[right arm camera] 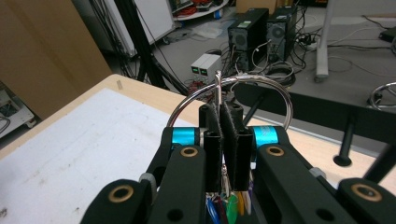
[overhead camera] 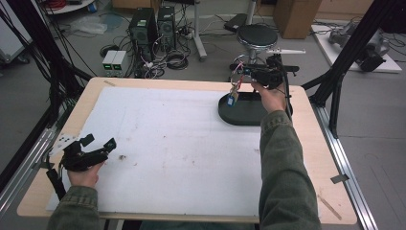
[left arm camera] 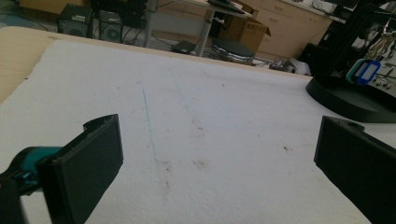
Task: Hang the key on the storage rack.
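White mat (overhead camera: 182, 143) covers most of the table (overhead camera: 313, 158). Black stand base (overhead camera: 242, 111) sits at about 2 o'clock on the mat. Right gripper (overhead camera: 242, 72) is raised above the base's far edge, jaws pressed together on a metal key ring (right arm camera: 233, 95); tags hang under it, a blue one (overhead camera: 231, 99) lowest. Left gripper (overhead camera: 98, 143) rests at 8 o'clock, jaws spread, nothing between them.

Step in hand, by my reading: carrying the ring to the stand. Next move calls for finding a peg and threading the ring onto it — slowly, since the tags swing.

Hard to make out: the stand's upright and pegs, lost against the hand and dark clutter; tag count — colours cut off in the right gripper view.
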